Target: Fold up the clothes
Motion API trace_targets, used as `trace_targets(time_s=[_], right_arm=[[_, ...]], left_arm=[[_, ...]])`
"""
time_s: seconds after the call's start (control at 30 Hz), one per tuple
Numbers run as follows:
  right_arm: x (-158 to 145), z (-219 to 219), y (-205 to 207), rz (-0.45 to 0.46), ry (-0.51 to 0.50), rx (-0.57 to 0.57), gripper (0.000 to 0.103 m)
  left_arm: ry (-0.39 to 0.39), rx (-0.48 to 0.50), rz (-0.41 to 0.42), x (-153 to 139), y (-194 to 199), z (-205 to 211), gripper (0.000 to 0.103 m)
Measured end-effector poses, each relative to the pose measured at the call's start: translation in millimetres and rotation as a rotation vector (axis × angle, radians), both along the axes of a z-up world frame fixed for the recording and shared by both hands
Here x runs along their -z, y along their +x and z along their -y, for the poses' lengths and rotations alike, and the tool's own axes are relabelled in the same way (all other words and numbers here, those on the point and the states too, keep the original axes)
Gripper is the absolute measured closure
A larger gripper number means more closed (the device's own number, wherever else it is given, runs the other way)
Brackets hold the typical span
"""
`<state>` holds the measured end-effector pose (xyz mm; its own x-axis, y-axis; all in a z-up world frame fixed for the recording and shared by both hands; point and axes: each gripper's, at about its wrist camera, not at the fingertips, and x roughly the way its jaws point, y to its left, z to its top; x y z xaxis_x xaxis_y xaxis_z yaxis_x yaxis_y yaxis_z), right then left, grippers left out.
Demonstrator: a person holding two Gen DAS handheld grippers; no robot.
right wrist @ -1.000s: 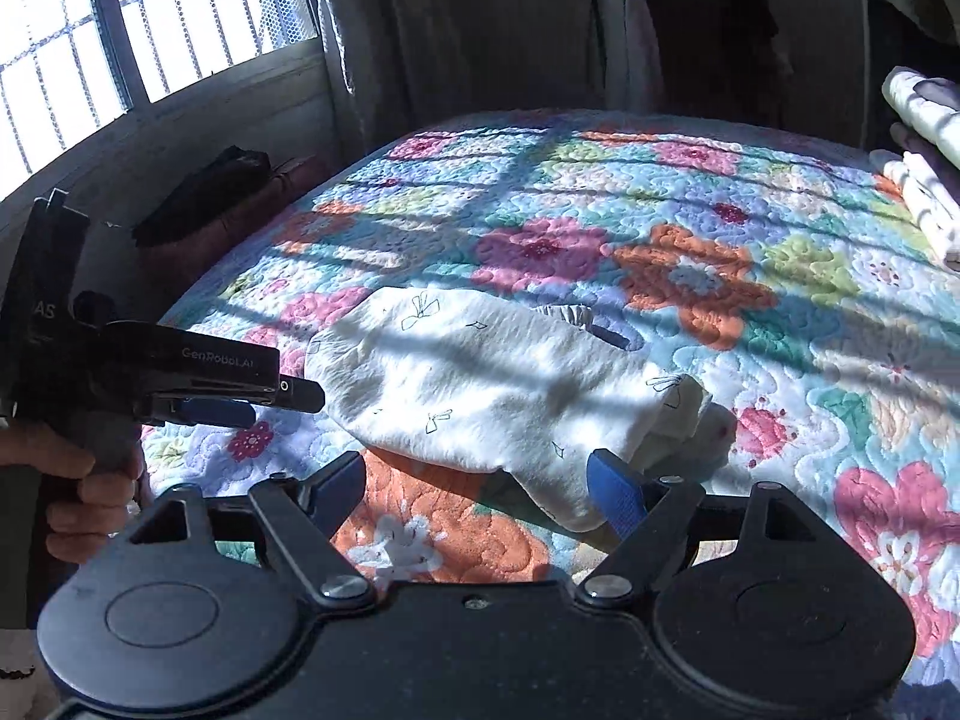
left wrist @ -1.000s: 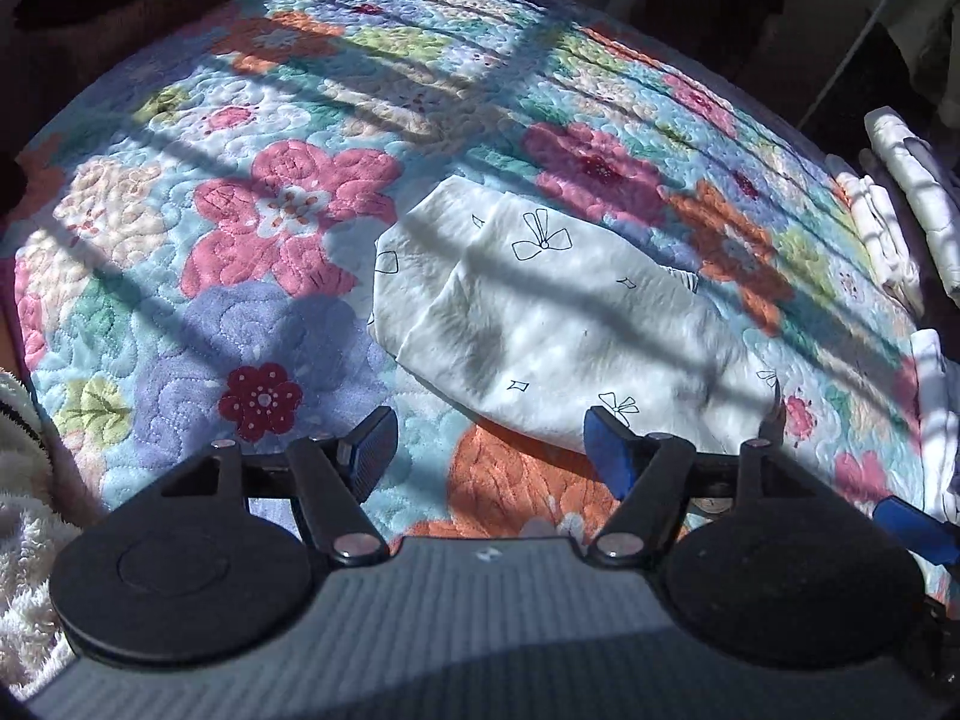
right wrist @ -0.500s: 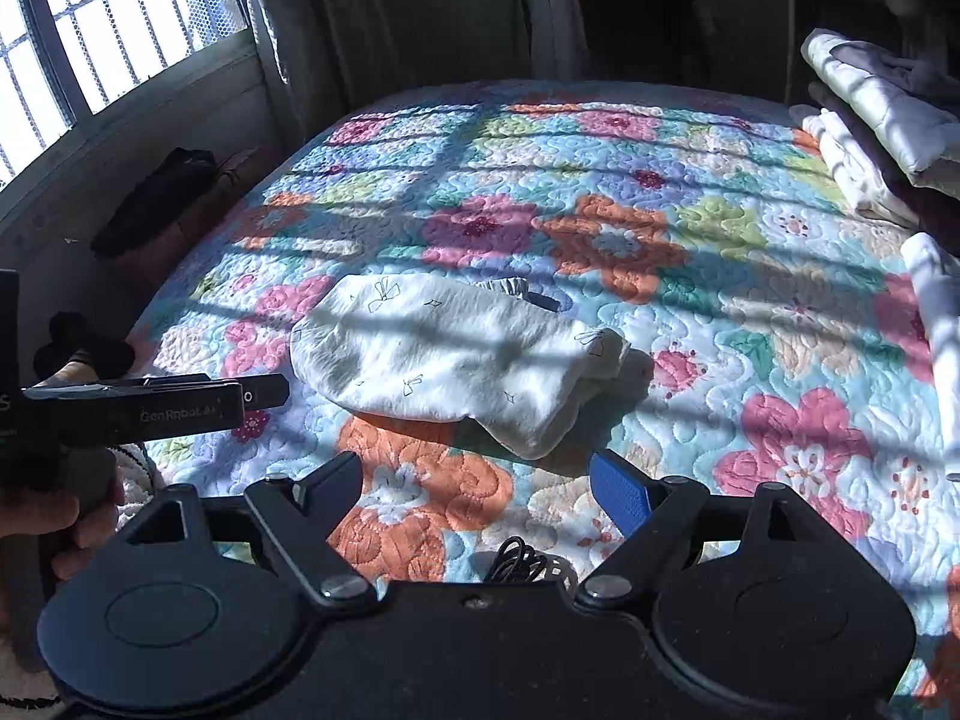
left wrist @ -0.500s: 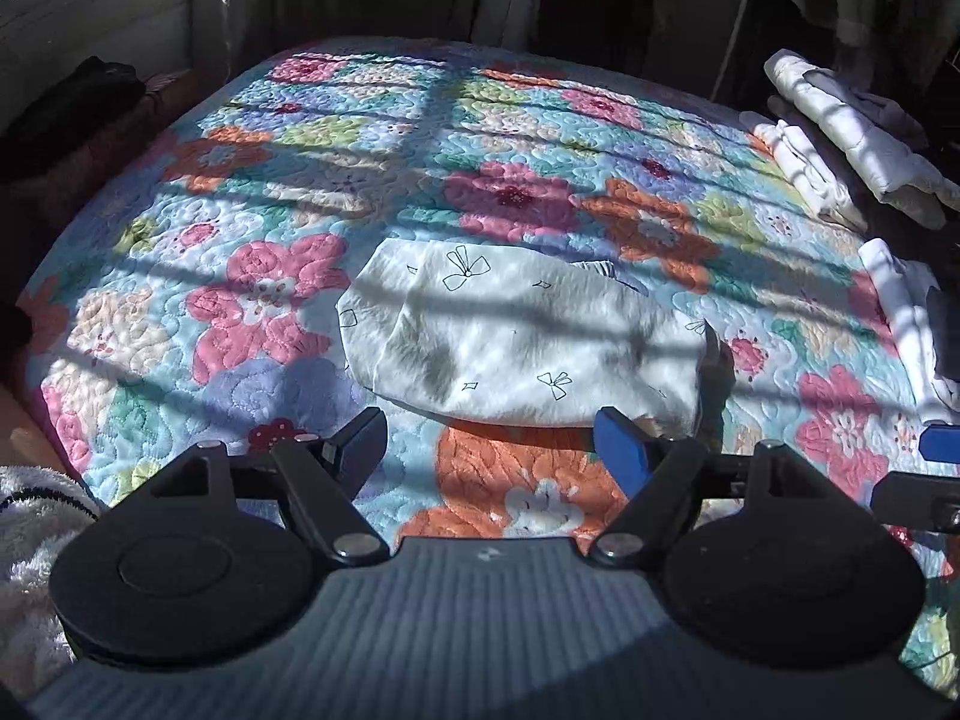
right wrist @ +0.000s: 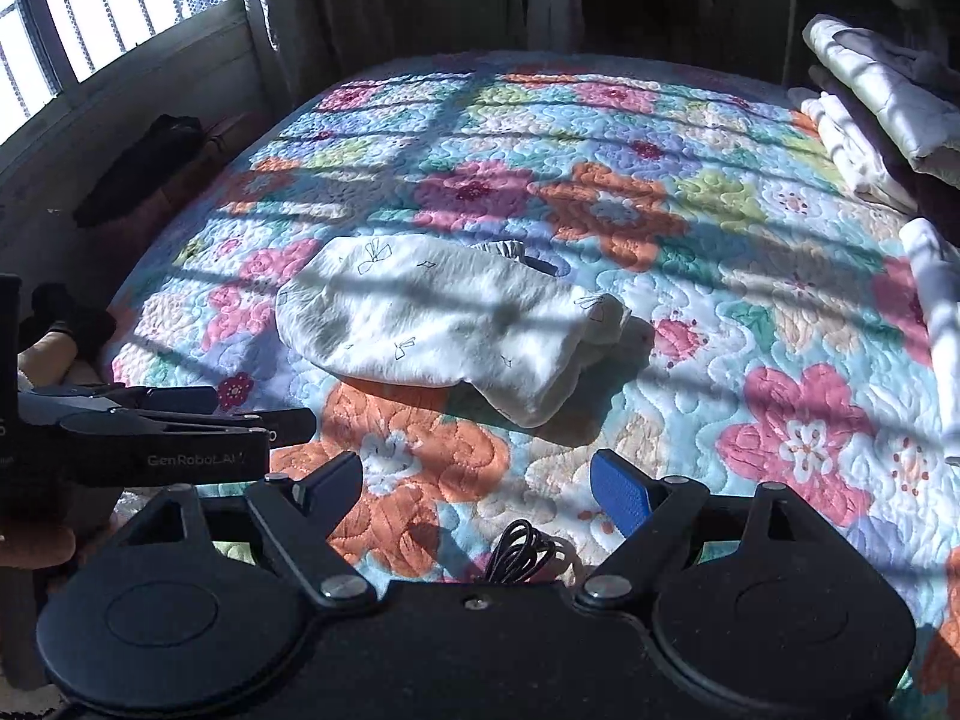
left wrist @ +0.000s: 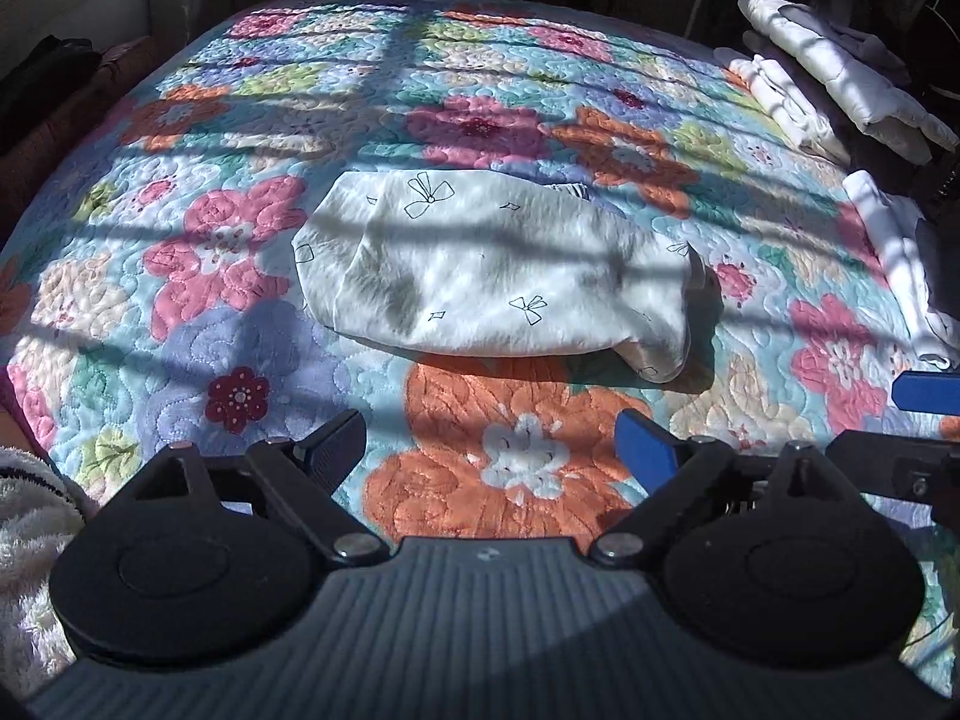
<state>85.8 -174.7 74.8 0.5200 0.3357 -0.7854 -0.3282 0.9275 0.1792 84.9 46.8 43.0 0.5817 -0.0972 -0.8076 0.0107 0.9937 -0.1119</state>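
A white garment with small bow prints [left wrist: 480, 276] lies folded into a long bundle on the flowered quilt [left wrist: 516, 120]; it also shows in the right wrist view [right wrist: 438, 324]. My left gripper [left wrist: 489, 450] is open and empty, held back from the garment's near edge above an orange flower. My right gripper [right wrist: 477, 483] is open and empty, also short of the garment. The left gripper shows from the side at the left of the right wrist view [right wrist: 180, 426].
Folded white clothes [left wrist: 840, 84] are stacked along the bed's right edge, also in the right wrist view [right wrist: 870, 102]. A black cable [right wrist: 522, 552] lies on the quilt by my right gripper. A barred window [right wrist: 90, 6] and dark items stand at the left.
Both grippers have drawn back from the garment and risen, so more of the bed is in view. The garment lies where it was.
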Motion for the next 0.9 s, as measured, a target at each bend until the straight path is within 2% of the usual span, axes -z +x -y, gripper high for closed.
trace_targets(time_s=[0.17, 0.27, 0.4, 0.5, 0.8, 0.9], right_arm=[[2, -5, 4, -0.003, 0.009, 0.004, 0.017], [3, -9, 4, -0.001, -0.017, 0.004, 0.017], [-3, -16, 0, 0.011, -0.032, -0.031, 0.017], [-8, -19, -2, 0.046, -0.068, -0.038, 0.017], [0, -20, -1, 0.026, -0.066, -0.035, 0.016], [-2, -17, -4, 0.053, -0.062, -0.016, 0.016]], left_arm=[[-0.021, -0.005, -0.032, 9, 4, -1, 0.01], [0.003, -0.001, -0.023, 10, 3, 4, 0.006], [-0.009, -0.019, -0.007, 11, 5, 6, 0.002], [-0.015, -0.014, -0.007, 12, 5, 5, 0.001], [-0.011, -0.023, -0.022, 15, 5, 4, 0.0], [-0.008, -0.03, -0.022, 14, 4, 4, 0.0]])
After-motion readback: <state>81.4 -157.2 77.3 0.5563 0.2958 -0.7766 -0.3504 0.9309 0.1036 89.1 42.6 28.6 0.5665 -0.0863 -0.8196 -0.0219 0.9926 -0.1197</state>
